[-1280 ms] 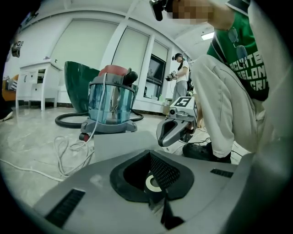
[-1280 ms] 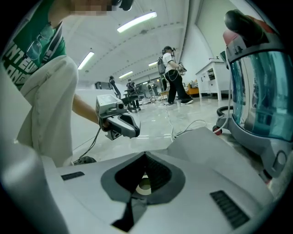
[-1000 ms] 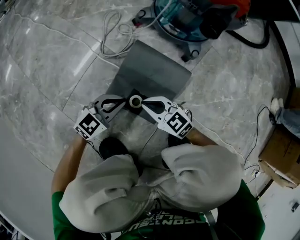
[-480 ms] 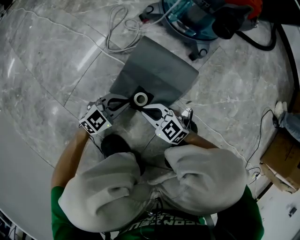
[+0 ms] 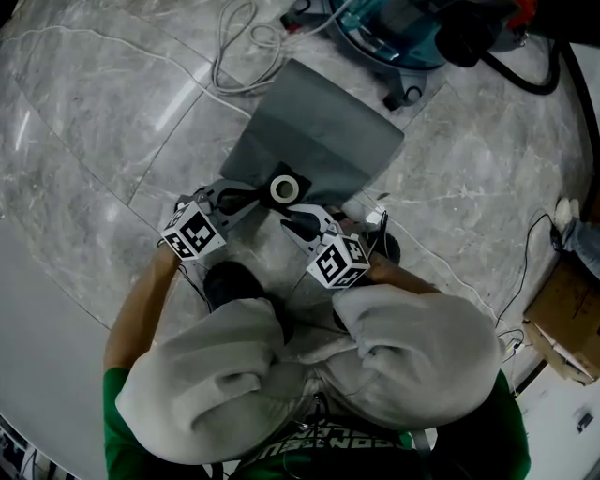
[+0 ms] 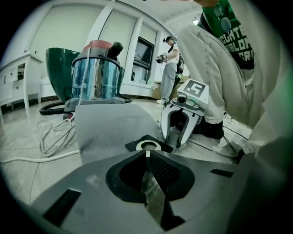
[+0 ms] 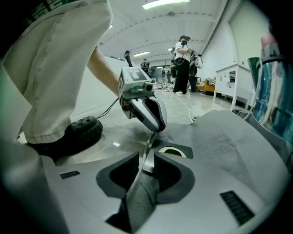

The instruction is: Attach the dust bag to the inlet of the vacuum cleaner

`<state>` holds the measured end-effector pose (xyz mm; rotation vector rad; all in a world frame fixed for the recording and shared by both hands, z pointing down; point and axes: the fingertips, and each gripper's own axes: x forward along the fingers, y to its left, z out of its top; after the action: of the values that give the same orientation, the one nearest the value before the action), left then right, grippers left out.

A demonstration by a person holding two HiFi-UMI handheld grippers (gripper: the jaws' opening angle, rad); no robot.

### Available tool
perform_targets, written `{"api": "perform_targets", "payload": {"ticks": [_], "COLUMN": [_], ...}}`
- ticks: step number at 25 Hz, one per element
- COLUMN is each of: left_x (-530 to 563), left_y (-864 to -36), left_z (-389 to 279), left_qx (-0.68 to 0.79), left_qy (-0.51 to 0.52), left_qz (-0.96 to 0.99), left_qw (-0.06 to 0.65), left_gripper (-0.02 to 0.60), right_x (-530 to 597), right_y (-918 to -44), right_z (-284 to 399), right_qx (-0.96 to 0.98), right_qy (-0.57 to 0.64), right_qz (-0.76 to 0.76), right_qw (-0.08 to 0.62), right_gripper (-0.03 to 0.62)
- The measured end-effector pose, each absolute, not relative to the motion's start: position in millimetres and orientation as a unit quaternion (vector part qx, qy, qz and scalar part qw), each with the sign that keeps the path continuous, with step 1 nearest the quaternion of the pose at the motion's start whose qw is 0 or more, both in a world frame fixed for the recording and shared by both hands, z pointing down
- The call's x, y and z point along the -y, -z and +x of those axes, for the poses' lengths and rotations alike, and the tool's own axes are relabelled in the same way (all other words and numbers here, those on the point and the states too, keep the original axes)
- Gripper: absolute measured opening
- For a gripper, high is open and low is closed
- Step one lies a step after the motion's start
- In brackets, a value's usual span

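Note:
The grey dust bag (image 5: 323, 131) lies flat on the marble floor, its black collar with a white ring (image 5: 284, 188) at the near end. The left gripper (image 5: 257, 200) is shut on the collar's left edge. The right gripper (image 5: 289, 219) is shut on its near edge. In the left gripper view the jaws (image 6: 147, 154) meet just before the ring (image 6: 148, 146). The right gripper view shows a thin flap of the collar (image 7: 172, 151) between the shut jaws (image 7: 147, 161). Beyond the bag's far end stands the blue vacuum cleaner (image 5: 398, 28).
A white cable (image 5: 239, 37) coils at the bag's far left corner and a black hose (image 5: 548, 80) curves off right. A cardboard box (image 5: 562, 300) sits far right. The person's black shoes (image 5: 230, 281) are just behind the grippers. Other people (image 7: 183, 64) stand far off.
The right gripper has drawn back toward the person and turned, so it now meets the collar's near edge. The left gripper and the bag have stayed about where they were.

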<state>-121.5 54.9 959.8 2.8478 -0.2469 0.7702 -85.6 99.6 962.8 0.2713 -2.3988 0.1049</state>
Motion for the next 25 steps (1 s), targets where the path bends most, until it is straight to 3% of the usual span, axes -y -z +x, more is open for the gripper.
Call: {"api": "perform_targets", "payload": {"ticks": [16, 25], "left_x": [-57.5, -49.4], "left_y": [-981.3, -954.0], "left_z": [-115.9, -110.7], "left_qx": [0.061, 0.055], "left_qy": [-0.291, -0.286], "left_qz": [0.950, 0.955], "left_qw": [0.098, 0.055], "left_gripper": [0.008, 0.017], "right_x": [-95.7, -85.3], "right_y": [-983.6, -963.0], "right_z": [-78.4, -69.7], "right_qx": [0.900, 0.907], "right_qy": [0.072, 0.058], "right_qz": [0.133, 0.176], "right_qw": [0.408, 0.377], "right_gripper": [0.097, 0.092]}}
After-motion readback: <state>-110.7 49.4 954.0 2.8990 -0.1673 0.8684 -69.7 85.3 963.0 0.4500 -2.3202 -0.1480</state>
